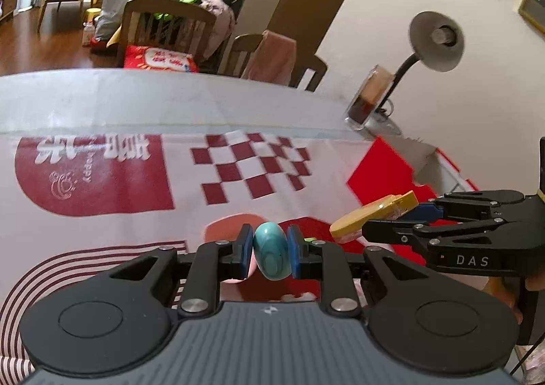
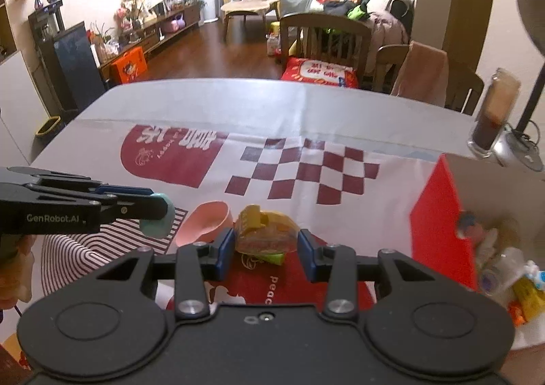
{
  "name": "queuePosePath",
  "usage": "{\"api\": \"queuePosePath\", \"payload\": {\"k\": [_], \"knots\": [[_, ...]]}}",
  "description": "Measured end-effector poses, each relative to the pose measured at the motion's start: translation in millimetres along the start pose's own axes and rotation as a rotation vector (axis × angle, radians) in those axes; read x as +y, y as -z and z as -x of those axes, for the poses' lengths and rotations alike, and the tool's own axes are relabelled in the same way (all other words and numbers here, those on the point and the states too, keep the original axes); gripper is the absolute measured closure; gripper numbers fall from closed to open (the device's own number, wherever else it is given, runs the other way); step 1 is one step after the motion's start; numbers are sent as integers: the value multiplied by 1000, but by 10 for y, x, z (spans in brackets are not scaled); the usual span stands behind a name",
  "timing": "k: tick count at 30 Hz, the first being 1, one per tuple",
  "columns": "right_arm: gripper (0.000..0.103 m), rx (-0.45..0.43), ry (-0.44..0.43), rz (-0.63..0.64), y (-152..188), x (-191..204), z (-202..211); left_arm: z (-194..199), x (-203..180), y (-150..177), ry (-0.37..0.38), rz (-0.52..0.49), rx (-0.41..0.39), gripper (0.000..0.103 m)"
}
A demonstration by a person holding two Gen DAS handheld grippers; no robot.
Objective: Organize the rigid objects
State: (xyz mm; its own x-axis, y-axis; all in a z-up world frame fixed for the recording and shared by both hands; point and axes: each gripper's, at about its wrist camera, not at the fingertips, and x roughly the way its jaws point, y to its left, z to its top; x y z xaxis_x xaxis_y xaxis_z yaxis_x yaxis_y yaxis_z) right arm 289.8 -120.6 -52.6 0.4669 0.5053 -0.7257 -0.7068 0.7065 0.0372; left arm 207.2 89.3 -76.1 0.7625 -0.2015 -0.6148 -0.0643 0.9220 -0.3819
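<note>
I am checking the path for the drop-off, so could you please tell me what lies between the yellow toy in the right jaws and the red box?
In the right wrist view, only bare patterned tablecloth lies between the yellow toy and the red box.

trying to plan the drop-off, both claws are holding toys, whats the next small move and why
Probably carry the right claw, shut on the yellow toy, sideways over the red box: the box is open, already holds toys, and sits on that claw's side.
</note>
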Motion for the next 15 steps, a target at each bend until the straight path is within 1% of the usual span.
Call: {"api": "queuePosePath", "payload": {"k": [6, 13, 14, 15], "knots": [[64, -51, 24, -15, 0, -133, 370, 116, -313, -88, 27, -41, -12, 82], [66, -111, 65, -57, -1, -438, 740, 144, -701, -160, 39, -89, -28, 82], [71, -121, 72, -61, -4, -499, 783, 138, -763, -174, 41, -95, -31, 82], [86, -131, 76, -66, -1, -558, 826, 128, -823, -185, 44, -101, -32, 82]]}}
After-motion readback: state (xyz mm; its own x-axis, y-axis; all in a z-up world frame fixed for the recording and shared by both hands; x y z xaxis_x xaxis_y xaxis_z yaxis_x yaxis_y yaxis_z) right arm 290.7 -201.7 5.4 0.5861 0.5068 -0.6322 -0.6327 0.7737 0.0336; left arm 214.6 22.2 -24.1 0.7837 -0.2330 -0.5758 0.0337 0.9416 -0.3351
